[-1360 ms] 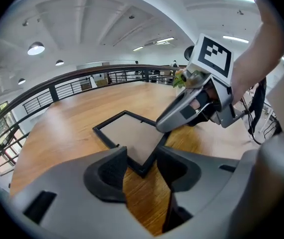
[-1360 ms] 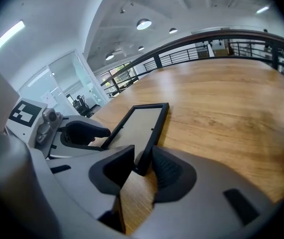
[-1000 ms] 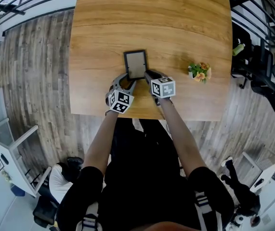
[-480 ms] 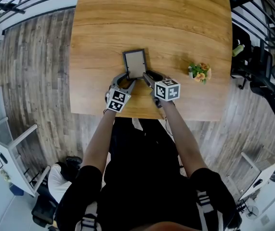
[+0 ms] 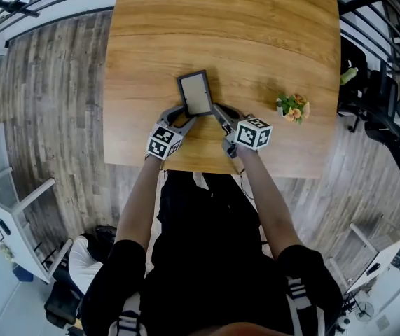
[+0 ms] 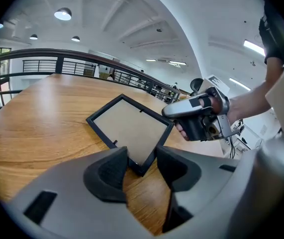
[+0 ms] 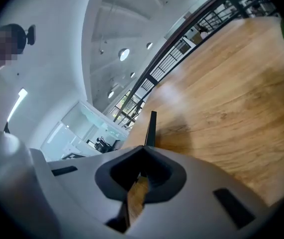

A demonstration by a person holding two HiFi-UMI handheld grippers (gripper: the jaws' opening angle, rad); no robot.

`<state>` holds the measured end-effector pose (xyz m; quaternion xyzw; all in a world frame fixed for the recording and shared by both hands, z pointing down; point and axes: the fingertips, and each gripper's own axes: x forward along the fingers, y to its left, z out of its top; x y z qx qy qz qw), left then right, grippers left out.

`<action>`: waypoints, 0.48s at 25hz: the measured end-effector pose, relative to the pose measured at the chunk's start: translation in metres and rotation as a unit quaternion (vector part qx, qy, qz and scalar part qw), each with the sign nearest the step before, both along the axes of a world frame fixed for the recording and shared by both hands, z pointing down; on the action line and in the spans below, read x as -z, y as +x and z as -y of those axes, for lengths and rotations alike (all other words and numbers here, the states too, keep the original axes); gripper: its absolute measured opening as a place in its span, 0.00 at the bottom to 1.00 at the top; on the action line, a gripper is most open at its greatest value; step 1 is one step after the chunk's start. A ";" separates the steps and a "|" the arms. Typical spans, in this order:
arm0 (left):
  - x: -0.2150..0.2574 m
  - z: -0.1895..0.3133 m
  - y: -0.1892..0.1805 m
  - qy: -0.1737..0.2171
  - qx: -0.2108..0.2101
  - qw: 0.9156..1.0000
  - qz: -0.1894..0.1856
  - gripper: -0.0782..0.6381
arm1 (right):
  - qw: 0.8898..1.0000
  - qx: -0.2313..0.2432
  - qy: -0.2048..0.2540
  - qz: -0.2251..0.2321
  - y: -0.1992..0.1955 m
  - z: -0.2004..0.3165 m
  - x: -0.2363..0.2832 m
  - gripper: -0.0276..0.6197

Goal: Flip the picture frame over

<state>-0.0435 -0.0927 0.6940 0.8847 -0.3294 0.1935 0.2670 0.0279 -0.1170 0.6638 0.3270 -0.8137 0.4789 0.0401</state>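
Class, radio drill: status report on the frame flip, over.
Left tool open, frame corner between its jaws. Right tool shut on frame edge. Flowers well clear.

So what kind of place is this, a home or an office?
Probably an office or lab, perhaps a mezzanine: a black railing runs behind the wooden table, office chairs stand nearby, and round lights dot a high white ceiling.
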 end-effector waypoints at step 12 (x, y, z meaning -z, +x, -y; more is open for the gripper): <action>-0.002 -0.021 0.019 0.011 -0.104 0.994 0.016 0.37 | 0.981 0.115 -0.001 0.154 -0.060 -0.033 0.016 0.05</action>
